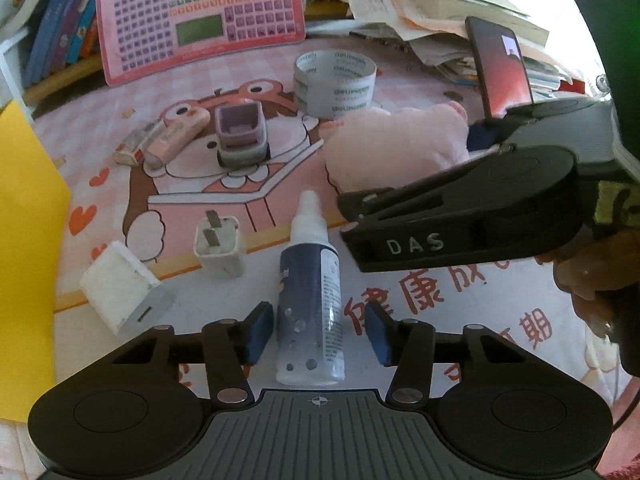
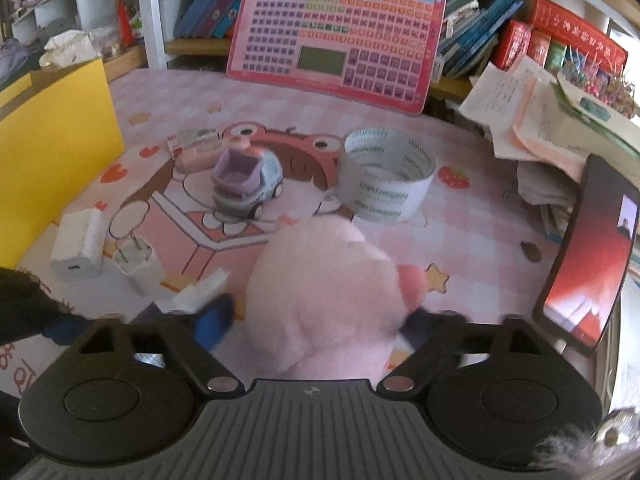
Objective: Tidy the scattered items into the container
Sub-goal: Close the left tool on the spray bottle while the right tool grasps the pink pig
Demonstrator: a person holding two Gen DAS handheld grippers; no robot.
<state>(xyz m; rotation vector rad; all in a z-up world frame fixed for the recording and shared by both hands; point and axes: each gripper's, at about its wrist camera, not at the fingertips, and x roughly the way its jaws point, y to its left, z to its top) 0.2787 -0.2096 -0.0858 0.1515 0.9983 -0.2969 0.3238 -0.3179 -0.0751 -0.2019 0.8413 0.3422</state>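
Left wrist view: left gripper (image 1: 318,330) straddles spray bottle (image 1: 310,308) lying near centre, blue pads not yet touching; round bottle may roll sideways; right wrist view: right gripper (image 2: 316,320) brackets pink plush (image 2: 326,292), grip unclear; soft body may slip; yellow container (image 2: 52,168) far left.

Background objects. A pink keyboard-style learning board (image 2: 340,36), with rows of coloured keys and a small greenish screen, leans upright at the back of the worktop against shelved books (image 2: 468,36). Red boxes (image 2: 560,40) stand beside the books. A loose stack of papers (image 2: 532,128) lies at the right edge. In front of the stack a smartphone (image 2: 592,256) stands tilted, its screen lit red. The worktop is covered by a pink checked cartoon mat (image 2: 472,224) printed with hearts, stars, a strawberry and red Chinese characters (image 1: 420,292).
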